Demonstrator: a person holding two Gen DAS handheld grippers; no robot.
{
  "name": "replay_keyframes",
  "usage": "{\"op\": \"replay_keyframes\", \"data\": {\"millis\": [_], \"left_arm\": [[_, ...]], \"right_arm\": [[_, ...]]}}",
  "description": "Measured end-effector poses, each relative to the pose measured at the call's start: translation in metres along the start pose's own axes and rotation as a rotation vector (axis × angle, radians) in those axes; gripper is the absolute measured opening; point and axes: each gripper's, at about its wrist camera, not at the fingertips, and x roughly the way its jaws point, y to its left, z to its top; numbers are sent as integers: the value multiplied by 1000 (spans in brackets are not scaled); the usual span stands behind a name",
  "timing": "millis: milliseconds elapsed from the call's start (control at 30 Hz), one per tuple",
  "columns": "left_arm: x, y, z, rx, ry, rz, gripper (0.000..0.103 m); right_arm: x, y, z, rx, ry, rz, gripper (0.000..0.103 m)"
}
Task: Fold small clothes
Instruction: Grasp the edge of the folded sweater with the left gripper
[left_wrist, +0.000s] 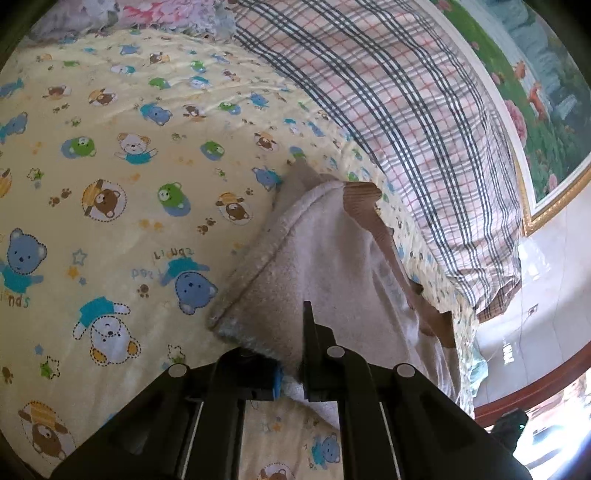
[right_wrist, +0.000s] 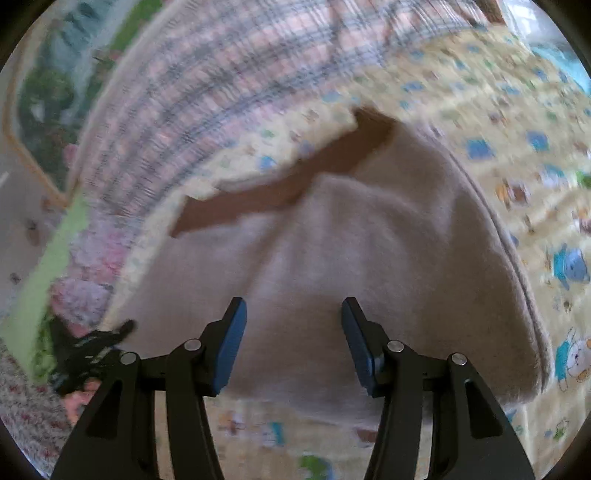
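Observation:
A small pale beige fleece garment (left_wrist: 325, 258) with a brown ribbed band (left_wrist: 364, 203) lies on the yellow bear-print sheet (left_wrist: 110, 166). My left gripper (left_wrist: 291, 376) is shut on the garment's near edge, lifting it a little. In the right wrist view, which is blurred, the same garment (right_wrist: 351, 240) spreads out with its brown band (right_wrist: 295, 184) at the far side. My right gripper (right_wrist: 293, 332) is open and empty, hovering above the garment's near part.
A plaid pillow (left_wrist: 406, 110) lies along the far side of the bed and also shows in the right wrist view (right_wrist: 221, 74). A framed flower picture (left_wrist: 535, 92) hangs on the wall. Floral bedding (right_wrist: 85, 258) lies at the left.

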Motion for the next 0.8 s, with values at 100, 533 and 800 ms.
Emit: {"op": "replay_keyframes", "data": {"millis": [100, 533, 800], "left_arm": [[-11, -25, -1, 85, -35, 0, 5], [-34, -194, -61, 534, -34, -210, 5], [29, -234, -147, 711, 166, -228, 5]], "right_arm": [[0, -1, -1, -24, -5, 2, 55], [-40, -17, 29, 81, -99, 172, 56], [-42, -54, 61, 174, -82, 270, 68]]}}
